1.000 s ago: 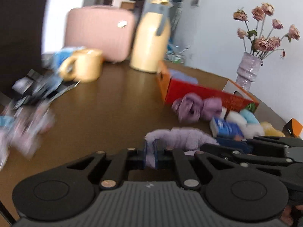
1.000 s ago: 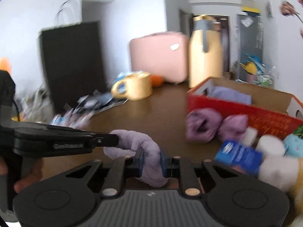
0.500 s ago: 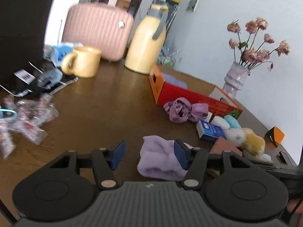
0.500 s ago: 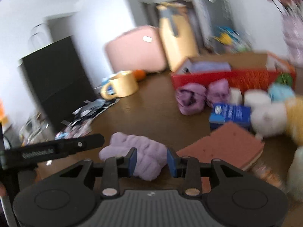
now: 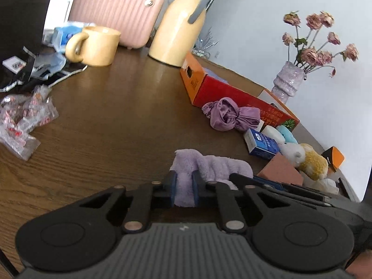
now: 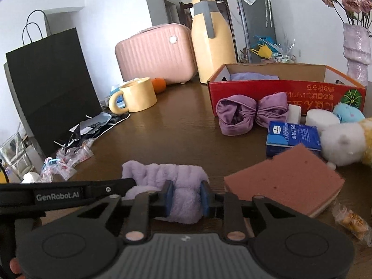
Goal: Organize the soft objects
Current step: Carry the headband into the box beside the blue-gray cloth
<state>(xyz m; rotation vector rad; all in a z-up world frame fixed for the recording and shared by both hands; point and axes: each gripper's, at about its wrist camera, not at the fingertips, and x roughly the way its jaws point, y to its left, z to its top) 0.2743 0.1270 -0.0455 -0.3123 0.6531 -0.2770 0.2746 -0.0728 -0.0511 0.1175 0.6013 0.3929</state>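
A fluffy lilac cloth (image 5: 214, 165) lies bunched on the brown table, near the front. My left gripper (image 5: 183, 186) is closing its jaws on the cloth's left end, blue pads pressing into the pile. My right gripper (image 6: 184, 195) is closing its jaws on the other end of the cloth (image 6: 162, 173), pads squeezing it too. Behind stands an open red cardboard box (image 6: 279, 90) with a lilac towel inside. In front of it lie a purple satin bundle (image 6: 251, 114), plush toys (image 6: 341, 141), a blue tissue pack (image 6: 293, 137) and a brown sponge (image 6: 286, 179).
A yellow mug (image 6: 137, 97), a yellow thermos (image 6: 211, 44) and a pink case (image 6: 155, 53) stand at the back. A black paper bag (image 6: 51, 88) and snack packets (image 5: 21, 121) sit left. A vase of dried roses (image 5: 288, 81) stands at the far right.
A second ago both grippers held the cloth. Half a second ago both were open with the cloth lying between the fingers. Now both have closed on it again.
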